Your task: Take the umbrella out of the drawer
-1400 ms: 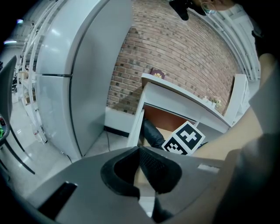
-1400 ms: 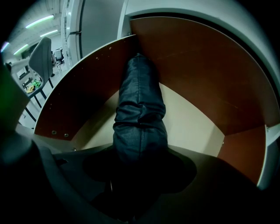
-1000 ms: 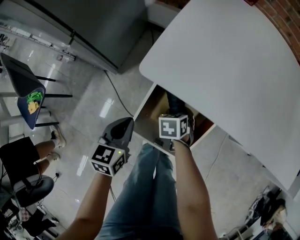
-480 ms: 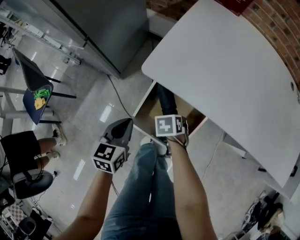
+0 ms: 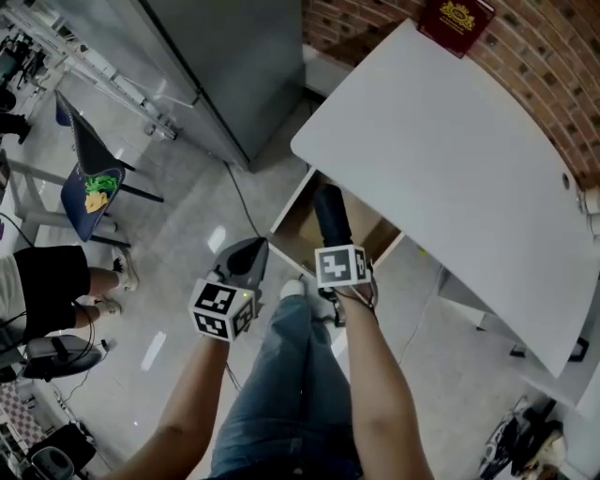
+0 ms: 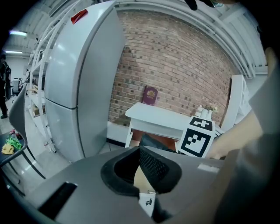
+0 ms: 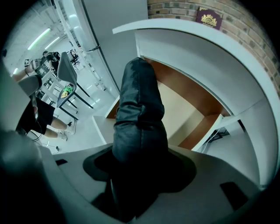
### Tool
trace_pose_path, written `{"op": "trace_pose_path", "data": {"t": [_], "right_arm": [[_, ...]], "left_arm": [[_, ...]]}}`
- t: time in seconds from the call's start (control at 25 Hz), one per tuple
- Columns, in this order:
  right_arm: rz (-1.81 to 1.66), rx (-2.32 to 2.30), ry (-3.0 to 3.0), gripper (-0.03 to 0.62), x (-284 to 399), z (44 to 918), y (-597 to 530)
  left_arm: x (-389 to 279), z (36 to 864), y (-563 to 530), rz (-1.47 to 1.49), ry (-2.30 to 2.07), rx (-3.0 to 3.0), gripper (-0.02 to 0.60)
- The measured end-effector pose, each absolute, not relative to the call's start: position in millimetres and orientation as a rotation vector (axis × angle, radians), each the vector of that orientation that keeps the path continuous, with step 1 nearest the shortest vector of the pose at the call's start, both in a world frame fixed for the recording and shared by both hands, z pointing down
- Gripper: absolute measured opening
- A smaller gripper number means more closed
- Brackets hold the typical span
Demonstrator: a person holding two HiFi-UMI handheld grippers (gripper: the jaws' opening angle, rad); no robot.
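A dark folded umbrella (image 5: 330, 214) stands nearly upright over the open wooden drawer (image 5: 292, 208) under the white table (image 5: 450, 159). My right gripper (image 5: 335, 251) is shut on the umbrella's near end and points steeply down. In the right gripper view the umbrella (image 7: 139, 109) fills the gap between the jaws of the right gripper (image 7: 138, 175), with the drawer (image 7: 183, 109) bare below it. My left gripper (image 5: 248, 255) hangs left of the drawer front, its fingers drawn to a point. In the left gripper view the left gripper (image 6: 142, 175) holds nothing.
A tall grey fridge (image 5: 216, 56) stands left of the table. A red book (image 5: 457, 21) leans on the brick wall at the table's back. A chair (image 5: 89, 187) and a seated person (image 5: 47, 281) are at the far left. A cable (image 5: 246, 208) runs over the tiled floor.
Both grippers have risen. The umbrella has come further up out of the drawer with the right gripper, and more of the table and wall shows.
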State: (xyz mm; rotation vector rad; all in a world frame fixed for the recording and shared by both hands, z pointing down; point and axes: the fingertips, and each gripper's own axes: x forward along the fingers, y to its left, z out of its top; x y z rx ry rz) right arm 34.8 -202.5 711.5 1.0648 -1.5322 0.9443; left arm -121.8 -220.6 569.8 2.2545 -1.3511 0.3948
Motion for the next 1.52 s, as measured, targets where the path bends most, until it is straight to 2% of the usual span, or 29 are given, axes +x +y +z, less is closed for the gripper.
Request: {"op": "trace_pose_path", "data": {"t": [0.96, 1.52], "right_arm": [[0.761, 1.177, -1.846, 0.252, 54, 515, -114], [0.594, 1.434, -2.01, 0.252, 64, 397, -123]], "left_arm": [[-88, 409, -145, 0.23, -1.491, 2.429, -0.005], [-92, 334, -135, 0.147, -1.461, 2.607, -0.005]]}}
